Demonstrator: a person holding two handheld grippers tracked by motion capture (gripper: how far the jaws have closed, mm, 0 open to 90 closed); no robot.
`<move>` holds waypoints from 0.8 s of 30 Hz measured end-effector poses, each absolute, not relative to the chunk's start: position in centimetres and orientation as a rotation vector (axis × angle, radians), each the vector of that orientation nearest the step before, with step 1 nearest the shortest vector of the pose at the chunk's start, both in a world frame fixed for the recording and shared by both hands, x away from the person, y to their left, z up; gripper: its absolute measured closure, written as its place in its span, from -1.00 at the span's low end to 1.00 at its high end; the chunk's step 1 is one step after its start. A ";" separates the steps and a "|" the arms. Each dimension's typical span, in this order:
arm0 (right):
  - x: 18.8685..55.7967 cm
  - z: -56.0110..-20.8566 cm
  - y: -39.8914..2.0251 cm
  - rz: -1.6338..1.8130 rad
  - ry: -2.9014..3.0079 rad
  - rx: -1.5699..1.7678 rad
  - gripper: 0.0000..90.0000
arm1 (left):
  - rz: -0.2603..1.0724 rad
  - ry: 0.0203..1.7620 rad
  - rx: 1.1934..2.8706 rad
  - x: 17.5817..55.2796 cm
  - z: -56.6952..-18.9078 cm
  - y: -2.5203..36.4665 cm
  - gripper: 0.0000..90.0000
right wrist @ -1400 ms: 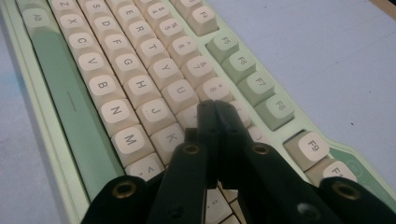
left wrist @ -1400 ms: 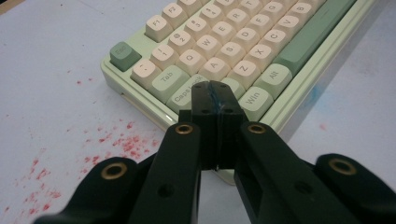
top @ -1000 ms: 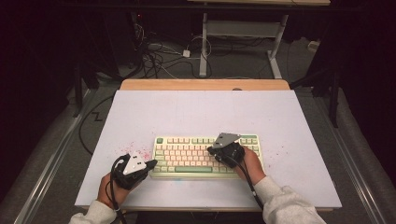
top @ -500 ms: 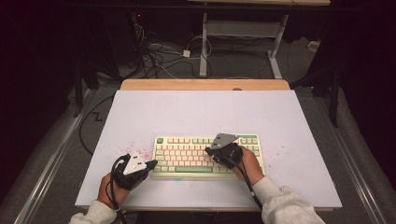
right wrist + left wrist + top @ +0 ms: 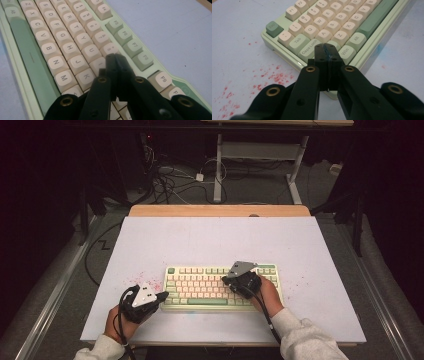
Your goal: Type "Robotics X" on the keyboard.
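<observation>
- The keyboard (image 5: 220, 286) lies flat near the middle of the surface's (image 5: 215, 240) near edge, its long side parallel to that edge.
- From the high view, the left hand-held gripper (image 5: 161, 296) sits at the keyboard's near-left corner and the right hand-held gripper (image 5: 226, 280) hovers over the right half of the keys; key legends are too small to read there.
- The left gripper view brings them up close: the left hand-held gripper (image 5: 327, 48) has its jaws pressed together, nothing between them, tips over the Shift row between Caps Lock (image 5: 309, 49) and Win (image 5: 345, 52).
- The right gripper view shows the right hand-held gripper (image 5: 114, 58) also closed and empty, tips over the keys beside the 8 key (image 5: 109, 48) and above K (image 5: 85, 76).
- Red specks (image 5: 145, 279) are scattered on the surface left of the keyboard; nothing blocks the keys apart from the hands themselves.
- Beyond the far edge, a strip of wood (image 5: 220, 211), then cables (image 5: 170, 180) on the floor and a white desk frame (image 5: 260, 155).
- Against the frames a second ago, both hands and the keyboard sit in the same places, jaws unchanged.
</observation>
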State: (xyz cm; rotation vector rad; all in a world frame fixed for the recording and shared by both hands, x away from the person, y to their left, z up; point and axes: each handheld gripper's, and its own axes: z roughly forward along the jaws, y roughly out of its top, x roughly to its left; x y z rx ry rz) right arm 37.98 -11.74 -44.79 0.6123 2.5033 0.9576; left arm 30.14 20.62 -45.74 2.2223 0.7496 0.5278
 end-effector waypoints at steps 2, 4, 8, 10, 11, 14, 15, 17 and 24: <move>38.0 -44.8 -11.7 0.957 2.503 0.614 1.00 | 0.527 0.751 2.220 30.1 -45.7 20.6 0.94; 38.0 -44.8 -11.8 0.957 2.499 0.621 1.00 | 0.528 0.752 2.218 30.1 -45.7 20.6 0.94; 38.1 -44.6 -12.1 0.965 2.478 0.648 1.00 | 0.528 0.751 2.218 30.1 -45.7 20.6 0.94; 38.1 -44.5 -12.2 0.964 2.482 0.641 1.00 | 0.528 0.750 2.223 30.2 -45.7 20.6 0.94; 38.0 -44.5 -12.1 0.963 2.487 0.636 1.00 | 0.528 0.750 2.223 30.2 -45.7 20.6 0.94; 37.8 -44.6 -11.9 0.965 2.499 0.623 1.00 | 0.527 0.750 2.220 30.1 -45.7 20.6 0.94; 37.8 -44.6 -11.8 0.963 2.499 0.621 1.00 | 0.527 0.749 2.222 30.1 -45.7 20.6 0.94; 37.8 -44.7 -11.8 0.950 2.507 0.625 1.00 | 0.527 0.749 2.224 30.1 -45.7 20.6 0.94; 37.7 -45.0 -11.5 0.928 2.518 0.608 1.00 | 0.525 0.747 2.224 30.1 -45.7 20.6 0.94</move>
